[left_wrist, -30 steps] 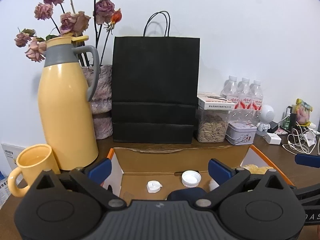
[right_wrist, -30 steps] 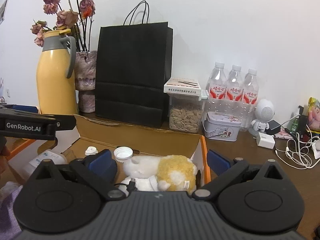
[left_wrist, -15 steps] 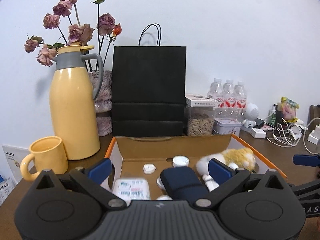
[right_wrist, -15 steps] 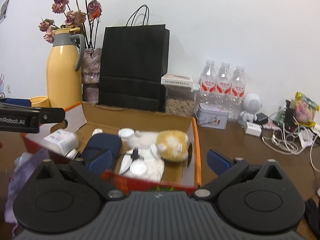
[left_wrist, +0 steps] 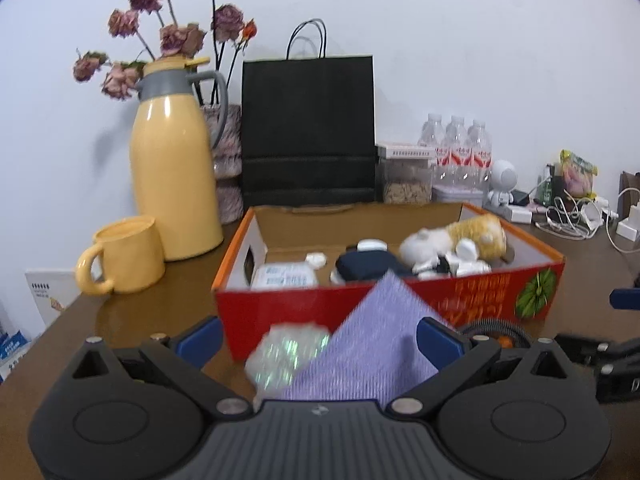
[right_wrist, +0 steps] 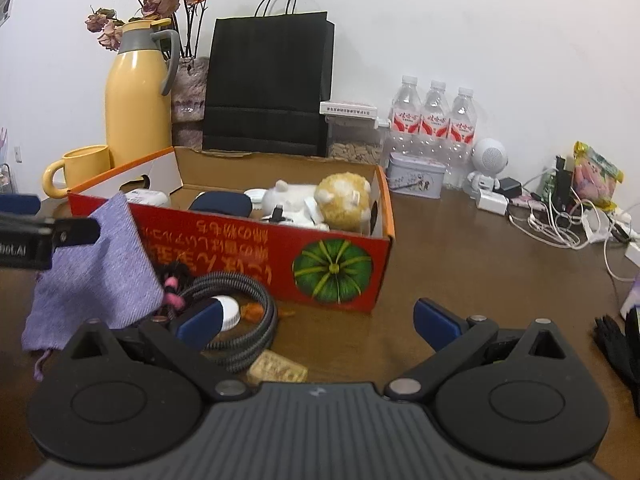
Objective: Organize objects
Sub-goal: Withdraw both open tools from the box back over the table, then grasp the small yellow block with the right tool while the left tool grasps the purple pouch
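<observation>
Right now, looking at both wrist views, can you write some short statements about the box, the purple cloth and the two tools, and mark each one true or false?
1. The yellow-and-white plush toy lies inside the red cardboard box with the pumpkin picture. True.
2. The purple woven cloth pouch is inside that box. False: it is outside, in front of the box's red wall.
3. The yellow ceramic mug stands on the brown table beside the tall yellow thermos jug. True.
4. The right tool is shut on the coiled grey braided cable. False: its fingers stand wide apart, gripping nothing.
5. The left tool is open. True.
</observation>
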Motion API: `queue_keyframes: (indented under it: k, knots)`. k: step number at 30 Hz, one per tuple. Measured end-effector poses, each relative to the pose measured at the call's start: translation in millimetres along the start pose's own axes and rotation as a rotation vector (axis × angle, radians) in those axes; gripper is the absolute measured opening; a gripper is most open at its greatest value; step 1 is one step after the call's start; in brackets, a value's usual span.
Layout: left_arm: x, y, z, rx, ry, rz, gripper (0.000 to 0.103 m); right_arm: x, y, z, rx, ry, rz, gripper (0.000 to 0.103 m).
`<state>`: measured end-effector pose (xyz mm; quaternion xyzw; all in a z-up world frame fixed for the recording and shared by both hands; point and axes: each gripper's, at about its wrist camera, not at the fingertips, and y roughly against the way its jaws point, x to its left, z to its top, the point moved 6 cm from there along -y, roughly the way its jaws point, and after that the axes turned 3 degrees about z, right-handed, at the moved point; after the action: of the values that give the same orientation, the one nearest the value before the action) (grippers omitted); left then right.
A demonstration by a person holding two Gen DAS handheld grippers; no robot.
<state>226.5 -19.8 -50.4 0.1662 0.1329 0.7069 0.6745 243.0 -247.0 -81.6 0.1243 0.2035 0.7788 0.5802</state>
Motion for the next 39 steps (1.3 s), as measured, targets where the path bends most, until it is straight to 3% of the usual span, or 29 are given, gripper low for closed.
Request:
queue_keyframes:
  k: [10,16,20,21,26,36,39]
  knots:
    - [4.7,8.6,-22.3,0.063,-0.022,0.009,0.103,5.9,3.7,-24.7,0.096,-0.015,0.015,0.103]
    - [1.7,5.2,-28.7,0.099,-0.040,0.005,0.103,-1.2,-12.7,-33.5,0.206,-0.054,-0.010,0.103]
    - [3.2,4.7,-28.9,0.102,-0.029,0.000,0.103,-4.3,-17.5,-33.1,0.215,-0.096,0.009,0.102]
    - [3.6,4.7,-28.8,0.102,-0.025,0.001,0.103,-3.8,-17.5,-33.4,0.213,-0.094,0.010,0.099]
    - [5.4,4.1,-29.0,0.112,-0.011,-0.001,0.103,3.4,-10.2,-28.8,0.165,-0.068,0.061,0.036]
    - [4.5,0.2,-31.4,0.134,-0.017,-0.013,0.103,0.0,1.8,-22.0,0.092,-0.088,0.054,0.036]
    - [-2.8,-5.6,-37.4,0.184,-0.052,-0.036,0.103,-0.8,2.8,-21.5,0.084,-0.093,0.055,0.036]
